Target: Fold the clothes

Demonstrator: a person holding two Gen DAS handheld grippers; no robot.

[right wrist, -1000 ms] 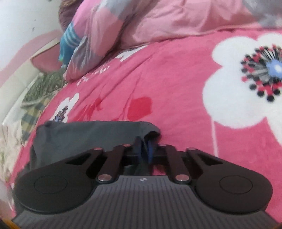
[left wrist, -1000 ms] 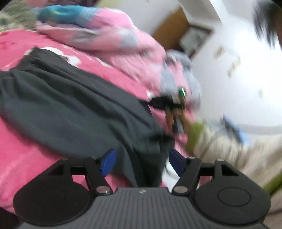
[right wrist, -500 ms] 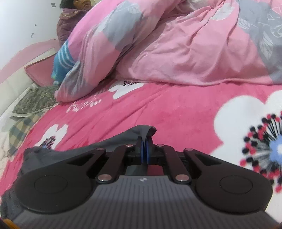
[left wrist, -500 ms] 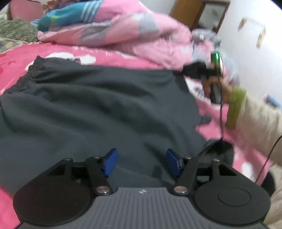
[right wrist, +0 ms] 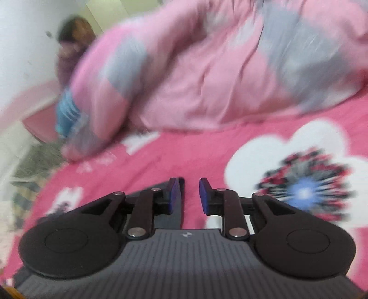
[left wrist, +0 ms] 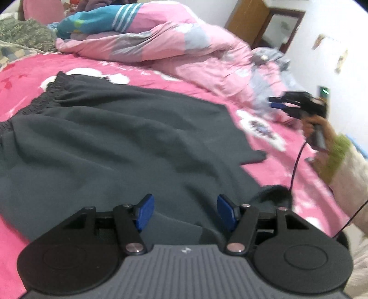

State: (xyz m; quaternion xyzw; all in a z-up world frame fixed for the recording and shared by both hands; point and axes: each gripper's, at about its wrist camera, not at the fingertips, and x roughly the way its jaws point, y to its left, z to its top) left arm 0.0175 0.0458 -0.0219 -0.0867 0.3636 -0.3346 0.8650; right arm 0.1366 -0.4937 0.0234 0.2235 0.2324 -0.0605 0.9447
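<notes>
A dark grey pair of shorts point(left wrist: 119, 142) lies spread flat on the pink flowered bedspread point(left wrist: 271, 165), its elastic waistband at the far left. My left gripper point(left wrist: 184, 210) is open and empty, low over the near hem of the shorts. My right gripper point(right wrist: 188, 195) is open; a strip of the dark cloth point(right wrist: 177, 207) shows beside its left finger, between and below the jaws. The right gripper also shows in the left wrist view point(left wrist: 292, 104), off the shorts' far right corner above the bedspread.
A bunched pink and grey quilt point(left wrist: 174, 46) lies along the far side of the bed and fills the top of the right wrist view point(right wrist: 207, 69). A green patterned cushion point(left wrist: 25, 36) sits at far left. A wooden door point(left wrist: 246, 20) and white wall stand behind.
My right gripper has opened and let go of the shorts' corner, which now lies flat. The left gripper stayed open and settled lower over the spread shorts.
</notes>
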